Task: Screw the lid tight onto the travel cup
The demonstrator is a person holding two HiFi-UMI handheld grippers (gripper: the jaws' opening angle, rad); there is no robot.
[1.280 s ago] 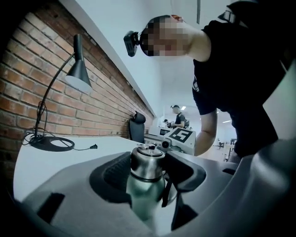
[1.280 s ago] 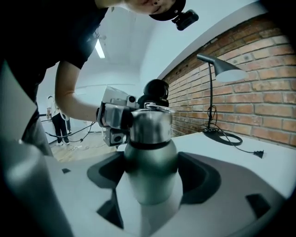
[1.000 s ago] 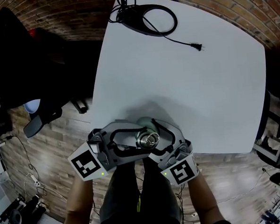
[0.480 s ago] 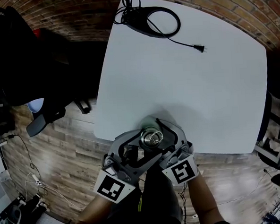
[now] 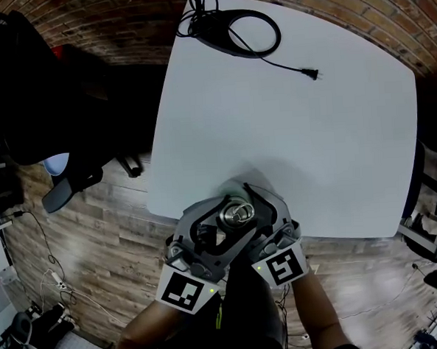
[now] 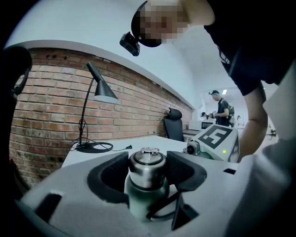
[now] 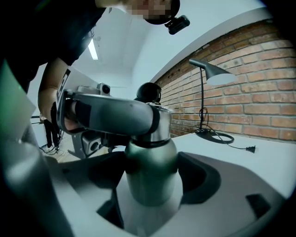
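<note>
The travel cup (image 5: 236,215) stands near the front edge of the white table (image 5: 289,129). It has a green body (image 7: 150,173) and a steel lid (image 6: 147,165) sitting upright on top. My left gripper (image 5: 231,221) reaches in from the near left. Its jaws are closing round the lid, and the dark pads (image 6: 113,173) touch it on both sides. My right gripper (image 5: 243,208) comes from the near right and is shut on the cup's green body below the lid. From the right gripper (image 7: 151,178) view, the left gripper's grey jaw wraps across the lid.
A desk lamp (image 6: 99,90) stands at the table's far corner with its round base and coiled cable (image 5: 235,29). Its plug (image 5: 310,73) lies loose on the tabletop. A brick wall runs behind. An office chair (image 5: 64,183) stands on the wooden floor to the left.
My left gripper has swung from the cup's left side round to the near side, its marker cube now closer to the person's body. The cup and right gripper have held still.
</note>
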